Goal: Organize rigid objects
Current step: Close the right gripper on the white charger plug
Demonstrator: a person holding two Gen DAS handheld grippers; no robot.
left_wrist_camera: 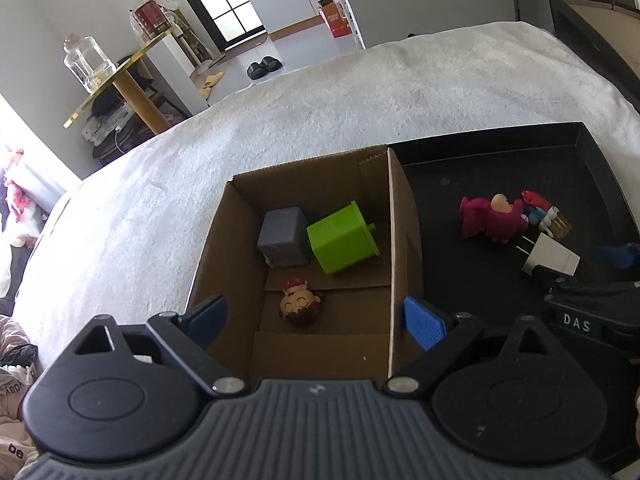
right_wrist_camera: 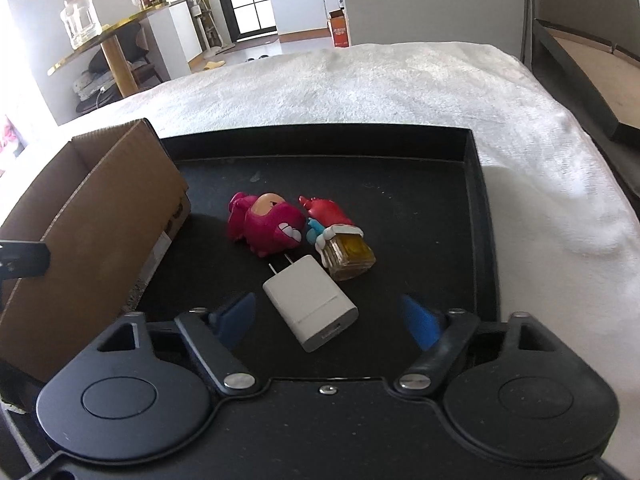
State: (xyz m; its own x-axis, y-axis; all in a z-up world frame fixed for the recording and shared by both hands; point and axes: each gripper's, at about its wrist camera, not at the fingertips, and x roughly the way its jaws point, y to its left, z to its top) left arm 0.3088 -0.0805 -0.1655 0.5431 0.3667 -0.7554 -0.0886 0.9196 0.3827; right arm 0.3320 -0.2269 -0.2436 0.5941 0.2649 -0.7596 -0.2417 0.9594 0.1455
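A cardboard box sits on a white blanket and holds a grey cube, a green cube-shaped container and a small smiling figurine. My left gripper hangs open above the box's near end, nothing between its fingers. To the right, a black tray carries a white plug charger, a magenta monster toy, and a red figure on a yellow block. My right gripper is low over the tray, open, its blue pads either side of the charger without touching it.
The white blanket covers the bed beyond both containers. A gold-edged side table with a glass jar stands at the far left. A dark frame lies past the bed's right edge. The box wall rises left of the tray.
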